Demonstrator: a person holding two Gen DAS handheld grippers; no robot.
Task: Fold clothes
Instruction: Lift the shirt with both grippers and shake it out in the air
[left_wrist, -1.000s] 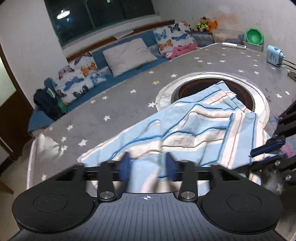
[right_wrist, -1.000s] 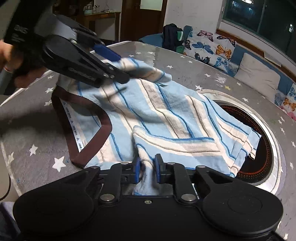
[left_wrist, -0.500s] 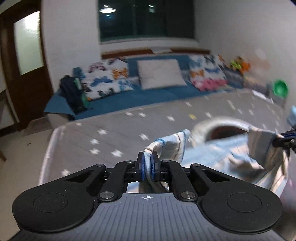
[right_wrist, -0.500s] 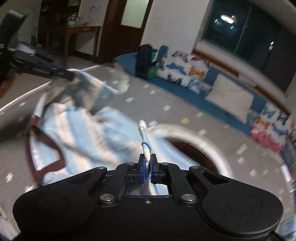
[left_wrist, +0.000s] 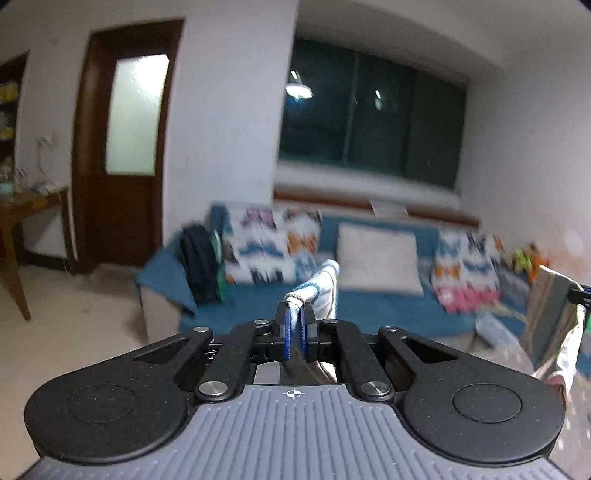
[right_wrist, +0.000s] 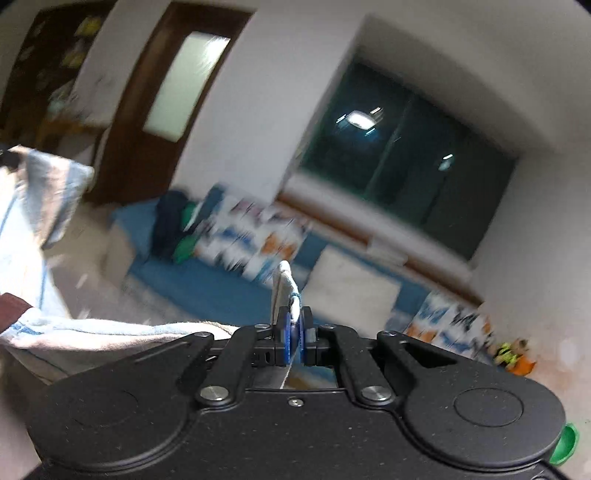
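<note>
both grippers' jaws pinch the striped garment (left_wrist: 325, 284) before a blue sofa (left_wrist: 369, 310), dark window (left_wrist: 369, 122).

White walls (left_wrist: 229, 110) are enclosing the room, and a dark wooden door (left_wrist: 122, 162) with a frosted glass panel is standing at the left. A wide dark window (left_wrist: 369, 118) is reflecting a ceiling lamp (left_wrist: 298, 88). Below it, a blue sofa (left_wrist: 369, 306) is carrying butterfly-print cushions (left_wrist: 269, 245), a plain white pillow (left_wrist: 378, 258) and a dark backpack (left_wrist: 199, 266). Pale floor (left_wrist: 74, 317) is showing at the left.
</note>
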